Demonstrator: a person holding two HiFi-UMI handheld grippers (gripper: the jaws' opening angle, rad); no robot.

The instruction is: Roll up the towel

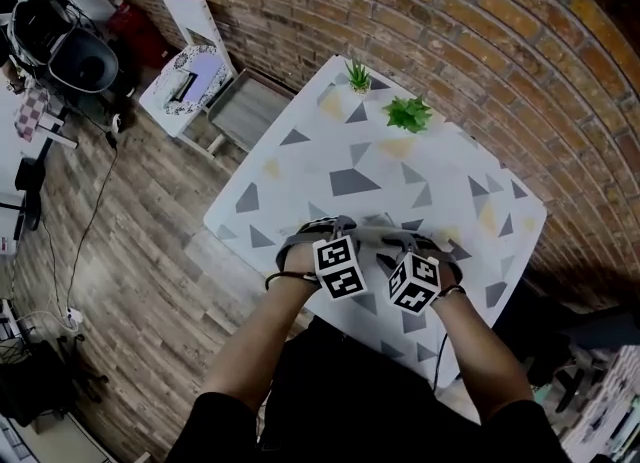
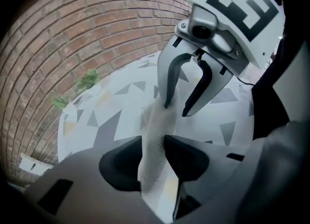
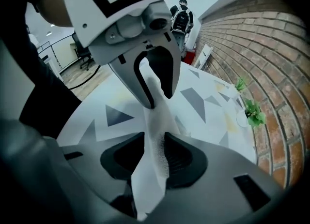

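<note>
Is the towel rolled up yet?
Not yet. Done: nothing; the white towel with grey triangles lies spread flat. In hand: the left gripper and right gripper each have jaws pinched on its near edge, lifting a fold. Left: all the rolling, probably toward the small green plants.

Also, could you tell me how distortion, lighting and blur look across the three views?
Head view: fisheye bows the brick wall; corners fall dark; the table is evenly lit. Left gripper view: heavy dark vignette, the wall curves, the towel looks soft. Right gripper view: same warp, brighter background, dark corners.
</note>
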